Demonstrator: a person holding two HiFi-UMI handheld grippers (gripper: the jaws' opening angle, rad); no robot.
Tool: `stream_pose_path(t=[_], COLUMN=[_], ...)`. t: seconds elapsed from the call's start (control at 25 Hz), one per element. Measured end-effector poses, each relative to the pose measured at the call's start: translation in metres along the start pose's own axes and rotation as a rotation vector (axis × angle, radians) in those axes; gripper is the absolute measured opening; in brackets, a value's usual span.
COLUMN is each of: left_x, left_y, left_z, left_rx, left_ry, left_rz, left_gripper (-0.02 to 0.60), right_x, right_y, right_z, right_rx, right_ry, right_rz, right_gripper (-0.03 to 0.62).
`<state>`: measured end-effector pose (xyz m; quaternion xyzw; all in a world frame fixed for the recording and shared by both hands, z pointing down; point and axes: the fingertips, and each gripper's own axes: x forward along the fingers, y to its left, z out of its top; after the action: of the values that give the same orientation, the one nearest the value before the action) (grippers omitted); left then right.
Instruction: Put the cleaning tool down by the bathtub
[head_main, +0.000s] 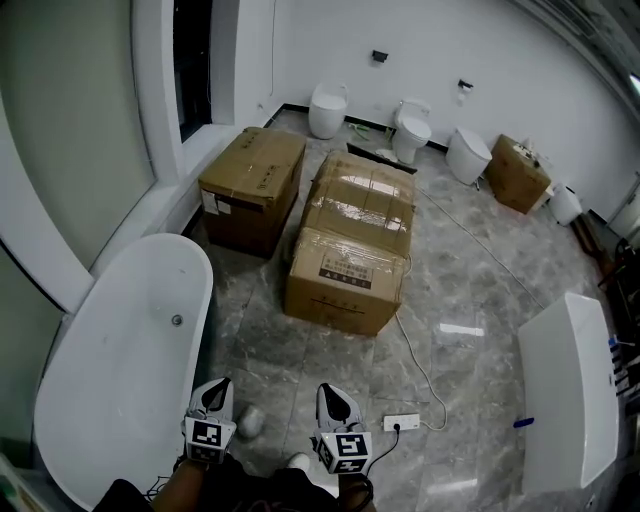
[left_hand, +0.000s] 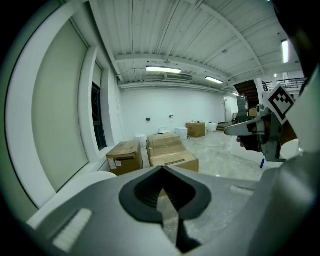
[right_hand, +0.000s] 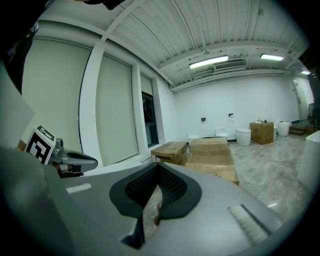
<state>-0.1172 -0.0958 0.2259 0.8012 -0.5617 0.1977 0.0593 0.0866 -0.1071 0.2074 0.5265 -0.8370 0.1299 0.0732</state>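
Observation:
A white freestanding bathtub (head_main: 74, 400) stands at the left, beside the window wall. My left gripper (head_main: 213, 390) and right gripper (head_main: 333, 393) hang side by side at the bottom of the head view, just right of the tub's near end. In the left gripper view the left gripper (left_hand: 162, 170) has its jaws together with nothing between them. The right gripper (right_hand: 157, 167) looks the same in its own view. I cannot pick out a cleaning tool in any view. Each gripper also shows in the other's view: the right gripper (left_hand: 235, 130) and the left gripper (right_hand: 87, 161).
Three cardboard boxes (head_main: 350, 250) sit on the marble floor ahead. Toilets (head_main: 410, 130) line the far wall. A second white tub (head_main: 565, 400) stands at the right with a small blue object (head_main: 524, 423) at its edge. A power strip (head_main: 403, 423) and cable lie near my feet.

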Motion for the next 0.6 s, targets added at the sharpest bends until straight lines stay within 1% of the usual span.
stream_pose_path(t=[0.16, 0.32, 0.4, 0.52, 0.6], left_x=[-0.005, -0.012, -0.013, -0.016, -0.018], left_y=[0.006, 0.003, 0.004, 0.003, 0.002], left_z=[0.01, 0.025, 0.031, 0.048, 0.057], left_rx=[-0.013, 0.005, -0.009, -0.055, -0.054], left_ry=[-0.033, -0.069, -0.088, -0.125, -0.143], left_rz=[0.034, 0.044, 0.056, 0.064, 0.062], left_gripper=[0.0, 0.0, 0.0, 0.0, 0.0], right_x=[-0.006, -0.013, -0.015, -0.017, -0.02], right_y=[-0.003, -0.003, -0.003, -0.003, -0.005], right_z=[0.015, 0.028, 0.033, 0.038, 0.04], right_rx=[-0.018, -0.043, -0.056, -0.06, -0.06], right_ry=[-0.023, -0.049, -0.059, -0.071, -0.078], right_rz=[-0.004, 0.001, 0.006, 0.014, 0.016], right_gripper=[0.015, 0.014, 0.014, 0.014, 0.014])
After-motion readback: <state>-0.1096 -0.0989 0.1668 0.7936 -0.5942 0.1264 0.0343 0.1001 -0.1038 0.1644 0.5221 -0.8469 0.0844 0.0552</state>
